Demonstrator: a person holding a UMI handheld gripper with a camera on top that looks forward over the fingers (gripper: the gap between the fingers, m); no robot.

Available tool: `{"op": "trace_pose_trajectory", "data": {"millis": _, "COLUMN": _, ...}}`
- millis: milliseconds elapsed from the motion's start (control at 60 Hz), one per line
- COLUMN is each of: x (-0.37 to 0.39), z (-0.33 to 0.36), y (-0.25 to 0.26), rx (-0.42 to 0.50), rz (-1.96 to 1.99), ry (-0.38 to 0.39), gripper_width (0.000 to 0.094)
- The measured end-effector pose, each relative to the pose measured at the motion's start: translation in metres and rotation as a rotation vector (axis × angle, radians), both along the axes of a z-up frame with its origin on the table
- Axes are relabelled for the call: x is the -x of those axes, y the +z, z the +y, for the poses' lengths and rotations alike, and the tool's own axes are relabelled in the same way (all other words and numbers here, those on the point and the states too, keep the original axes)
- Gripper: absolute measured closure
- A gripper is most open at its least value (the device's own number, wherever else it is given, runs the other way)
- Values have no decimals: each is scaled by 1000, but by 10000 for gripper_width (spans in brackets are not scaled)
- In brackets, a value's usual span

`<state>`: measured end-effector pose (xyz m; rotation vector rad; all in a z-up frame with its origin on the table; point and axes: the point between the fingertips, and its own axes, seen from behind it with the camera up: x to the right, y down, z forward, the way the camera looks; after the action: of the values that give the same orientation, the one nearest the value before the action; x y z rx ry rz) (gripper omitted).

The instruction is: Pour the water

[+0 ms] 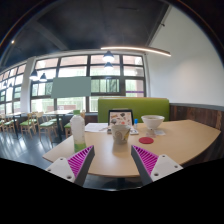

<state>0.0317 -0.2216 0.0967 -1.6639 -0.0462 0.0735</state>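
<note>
Cup (121,131) beyond open tool (111,161), bottle (78,131) beside.

A bare stretch of the wooden table (175,140) is seen just ahead of the open fingers (80,160). Straight ahead, the way is blocked by a patterned cup (121,131). A green-and-white bottle (78,131) stands to its left, a white bowl (153,123) and a pink coaster (147,140) to its right. Beyond them the table is closed off by a green bench back (150,105).
</note>
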Motion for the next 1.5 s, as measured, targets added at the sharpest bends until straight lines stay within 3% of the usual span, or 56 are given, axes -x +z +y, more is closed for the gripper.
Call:
{"op": "trace_pose_trajectory", "data": {"millis": 183, "x": 85, "z": 33, "y": -8, "rx": -16, "rz": 55, "ry": 96, "gripper_width": 133}}
{"op": "trace_pose_trajectory", "data": {"millis": 317, "x": 125, "z": 63, "y": -7, "rx": -7, "rz": 69, "ry": 114, "gripper_width": 151}}
{"op": "trace_pose_trajectory", "data": {"millis": 667, "x": 176, "z": 166, "y": 12, "rx": -53, "rz": -34, "ry": 3, "gripper_width": 154}}
{"op": "trace_pose_trajectory", "data": {"millis": 733, "x": 172, "z": 184, "y": 11, "rx": -49, "rz": -64, "ry": -17, "gripper_width": 257}}
{"op": "trace_pose_trajectory", "data": {"millis": 767, "x": 171, "z": 188, "y": 16, "rx": -61, "rz": -81, "ry": -37, "gripper_width": 443}}
{"op": "trace_pose_trajectory", "data": {"millis": 850, "x": 160, "z": 205, "y": 11, "rx": -64, "rz": -91, "ry": -65, "gripper_width": 470}}
{"op": "trace_pose_trajectory", "data": {"millis": 1017, "x": 164, "z": 211, "y": 12, "rx": -93, "rz": -110, "ry": -24, "gripper_width": 594}}
{"op": "trace_pose_trajectory", "data": {"millis": 1267, "x": 163, "z": 231, "y": 7, "rx": -49, "rz": -9, "ry": 14, "gripper_width": 621}}
{"op": "trace_pose_trajectory", "data": {"millis": 1500, "x": 140, "z": 270, "y": 46, "rx": 19, "rz": 735, "ry": 96, "gripper_width": 621}}
